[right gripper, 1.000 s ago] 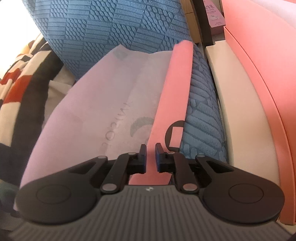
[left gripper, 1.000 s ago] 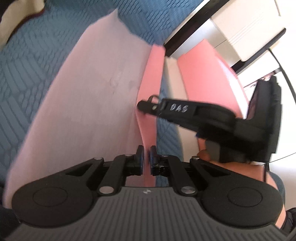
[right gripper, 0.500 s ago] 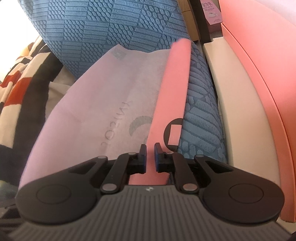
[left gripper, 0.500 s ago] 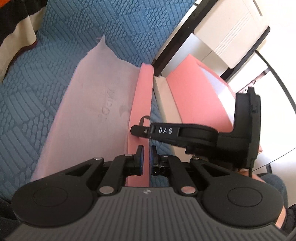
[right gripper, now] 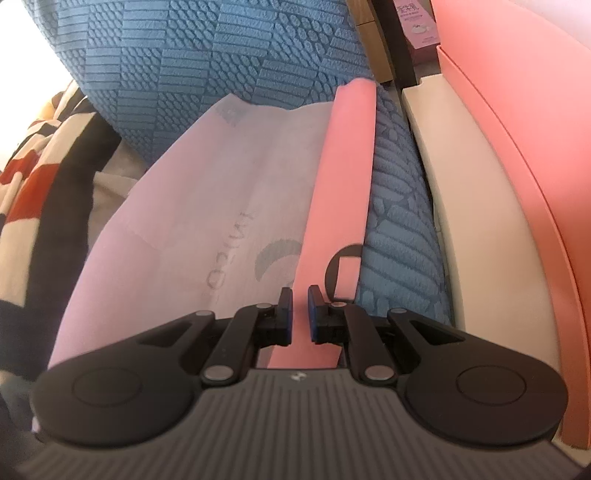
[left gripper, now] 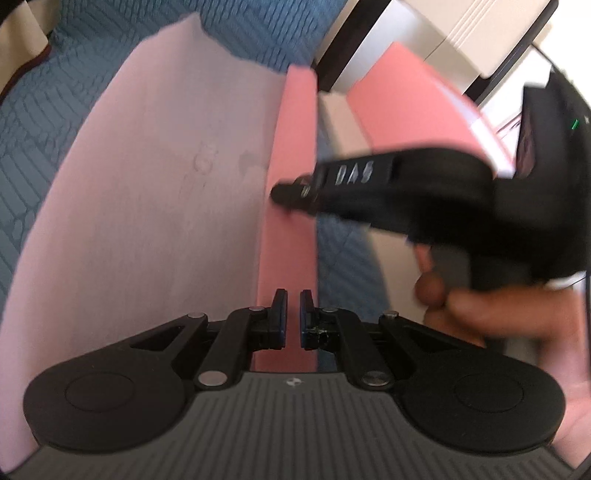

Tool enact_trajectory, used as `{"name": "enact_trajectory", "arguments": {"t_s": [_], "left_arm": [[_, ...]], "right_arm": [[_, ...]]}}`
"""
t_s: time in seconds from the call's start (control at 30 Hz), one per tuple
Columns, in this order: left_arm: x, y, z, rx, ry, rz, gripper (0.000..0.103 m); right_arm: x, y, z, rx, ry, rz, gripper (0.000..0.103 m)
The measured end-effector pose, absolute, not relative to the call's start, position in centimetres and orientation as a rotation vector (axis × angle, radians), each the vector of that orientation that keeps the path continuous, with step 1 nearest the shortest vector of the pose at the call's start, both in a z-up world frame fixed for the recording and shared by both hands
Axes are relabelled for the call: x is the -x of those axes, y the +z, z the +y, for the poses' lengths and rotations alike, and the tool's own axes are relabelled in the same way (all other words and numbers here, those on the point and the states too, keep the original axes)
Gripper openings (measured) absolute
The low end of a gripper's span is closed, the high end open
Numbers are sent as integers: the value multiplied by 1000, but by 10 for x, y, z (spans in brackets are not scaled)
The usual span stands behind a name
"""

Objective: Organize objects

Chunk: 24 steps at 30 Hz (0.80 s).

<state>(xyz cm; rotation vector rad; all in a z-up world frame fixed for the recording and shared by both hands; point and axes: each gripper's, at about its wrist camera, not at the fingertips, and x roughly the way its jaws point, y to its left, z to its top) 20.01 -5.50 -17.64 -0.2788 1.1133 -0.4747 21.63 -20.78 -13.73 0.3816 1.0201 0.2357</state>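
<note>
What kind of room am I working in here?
Most likely a bedroom, working on a bed: a blue quilted bedspread lies under the pale pink bag, a patterned blanket is bunched beside it, and a white cabinet stands close by.

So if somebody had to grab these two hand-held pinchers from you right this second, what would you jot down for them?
Left gripper: shut on the salmon-pink band at the near end of the pale pink bag's edge.
Right gripper: shut on the same band, farther along it.
The bag lies spread over the blue textured cover; the pink box stands to the right, with nothing of the bag in it.
Done: both ends gripped.
Left: probably fold or stow the bag. Keep both grips closed.
</note>
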Motion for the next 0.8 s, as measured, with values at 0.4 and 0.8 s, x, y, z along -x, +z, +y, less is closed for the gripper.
{"name": "enact_trajectory", "arguments": {"t_s": [0.4,0.8], "left_arm": [[-201,-175,-53,281,-485,1124,6],[-211,-182,-37,399,-483,1158,6]], "right_arm": [[-248,-134,-229,-442,148,932,34],[-277,-144,-242,-540,154,937,38]]}}
